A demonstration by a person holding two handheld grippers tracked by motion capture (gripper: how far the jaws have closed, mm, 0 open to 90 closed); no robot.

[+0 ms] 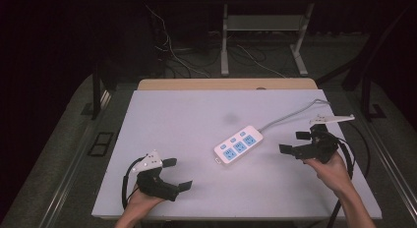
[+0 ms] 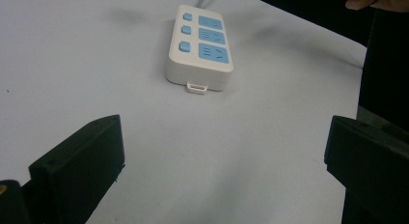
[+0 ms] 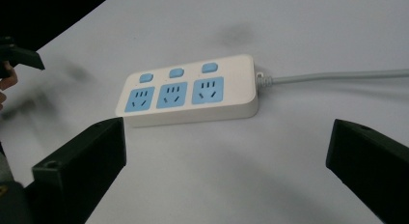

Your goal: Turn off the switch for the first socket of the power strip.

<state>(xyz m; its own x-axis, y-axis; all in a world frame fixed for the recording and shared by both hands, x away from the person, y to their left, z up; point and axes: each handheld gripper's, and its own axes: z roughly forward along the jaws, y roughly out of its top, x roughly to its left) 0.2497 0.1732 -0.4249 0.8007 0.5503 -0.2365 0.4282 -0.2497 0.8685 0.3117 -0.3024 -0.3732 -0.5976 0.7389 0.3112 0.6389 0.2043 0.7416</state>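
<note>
1. Black jaws of the left gripper [image 2: 222, 161] rise from the bottom corners of the left gripper view, spread wide with bare table between them and nothing held.
2. Between and beyond those jaws, in the upper middle of that frame, lies the power strip [image 2: 200, 48], well apart from both jaws, its short end with a small white tab turned toward the camera.
3. Likewise in the right gripper view, the right gripper [image 3: 224, 161] has its jaws wide apart at the lower corners, gripping nothing.
4. In that frame the strip [image 3: 190, 91] sits in the middle, beyond the jaw tips and not touching them, its long side facing the camera.
5. From the high view, the strip [image 1: 238, 144] lies at an angle just right of the frame's centre on the white table [image 1: 187, 115]; the left gripper [image 1: 174, 175] is at lower left, well apart from it, and the right gripper [image 1: 293, 142] is near its right end, tips pointing toward it but not touching.
6. Looks: a flat white block with rounded corners, three blue sockets in a row, and three small blue buttons beside them.
7. A grey cord [image 1: 290, 115] leaves the strip's far end and runs toward the upper right of the table.
</note>
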